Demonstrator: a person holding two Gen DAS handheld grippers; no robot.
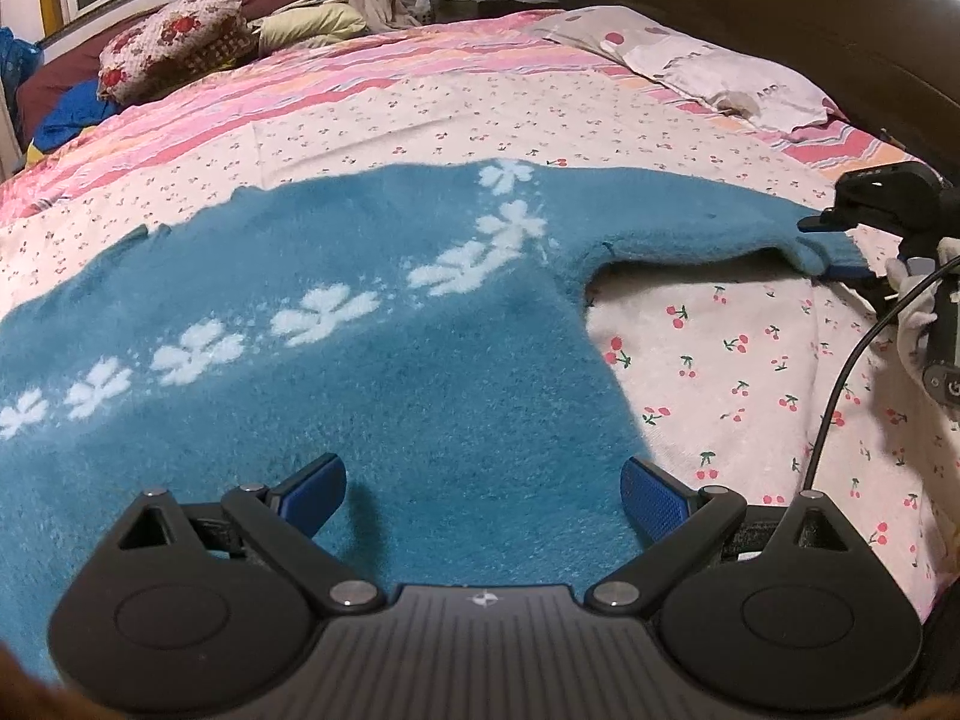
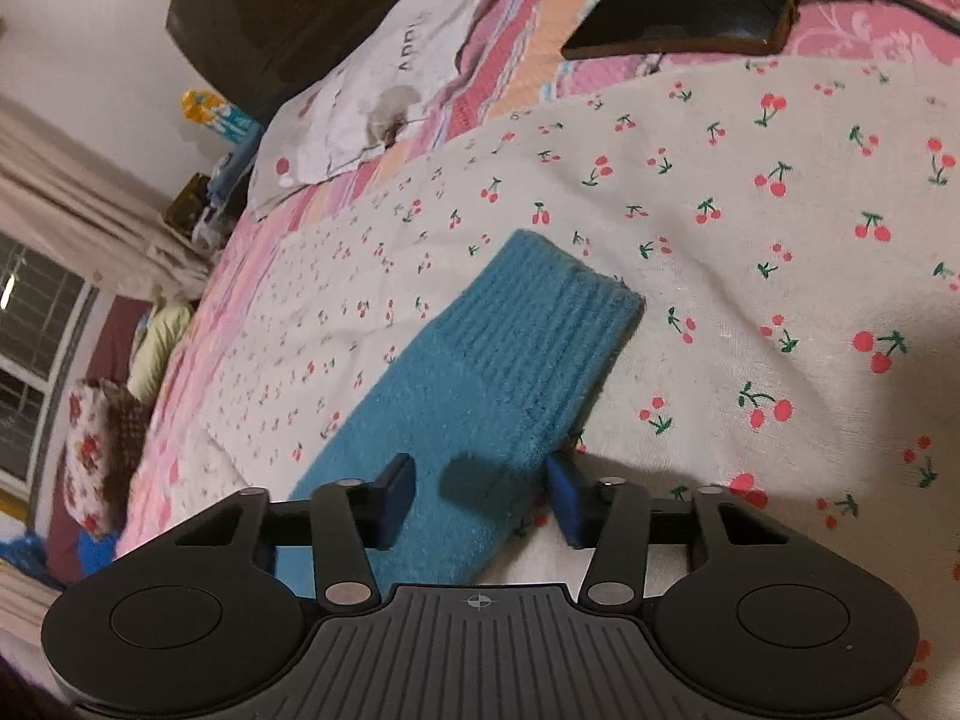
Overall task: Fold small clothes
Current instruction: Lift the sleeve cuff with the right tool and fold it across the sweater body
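Observation:
A teal fuzzy sweater (image 1: 372, 360) with a row of white flowers lies spread flat on the cherry-print bedsheet (image 1: 738, 360). My left gripper (image 1: 483, 495) is open, its blue pads over the sweater's lower body near its right edge. The sweater's sleeve (image 1: 690, 222) stretches to the right, where my right gripper (image 1: 840, 246) shows at its end. In the right wrist view the ribbed sleeve cuff (image 2: 540, 330) lies on the sheet and my right gripper (image 2: 480, 498) is open, with one pad on each side of the sleeve.
A white pillow (image 1: 708, 72) and dark headboard (image 1: 780, 12) are at the far right. A floral cushion (image 1: 174, 36) sits at the far left. A dark flat device (image 2: 678, 18) with a cable lies on the pink quilt beyond the cuff.

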